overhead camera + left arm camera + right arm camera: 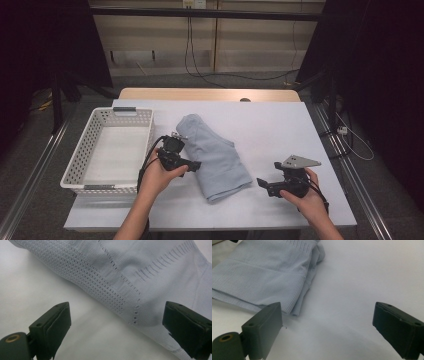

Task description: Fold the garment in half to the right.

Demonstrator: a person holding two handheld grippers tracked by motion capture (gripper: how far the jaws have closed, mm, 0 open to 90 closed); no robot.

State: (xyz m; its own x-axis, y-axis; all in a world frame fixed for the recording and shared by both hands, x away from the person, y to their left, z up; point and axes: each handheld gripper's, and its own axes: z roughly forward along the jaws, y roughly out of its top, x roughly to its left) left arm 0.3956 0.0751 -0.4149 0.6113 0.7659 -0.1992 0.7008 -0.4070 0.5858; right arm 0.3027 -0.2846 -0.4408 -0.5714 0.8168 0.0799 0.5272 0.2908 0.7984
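**Folded blue knit sitting mid-worktop**

Pale blue knit garment (215, 157), folded into a long bundle, lies on the white worktop (280, 125) just right of the white basket (107, 150). Fine ribbing, plus a mesh panel of tiny holes. Left tongs (192, 166) at its left edge, jaws apart. Right tongs (265, 184) near its right side, also apart.

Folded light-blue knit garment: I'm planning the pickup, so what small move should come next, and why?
Probably ease the left gripper forward so its open jaws straddle the folded light-blue knit garment's edge: it sits at that edge, nothing gripped. The right gripper, also open, waits apart from the cloth.
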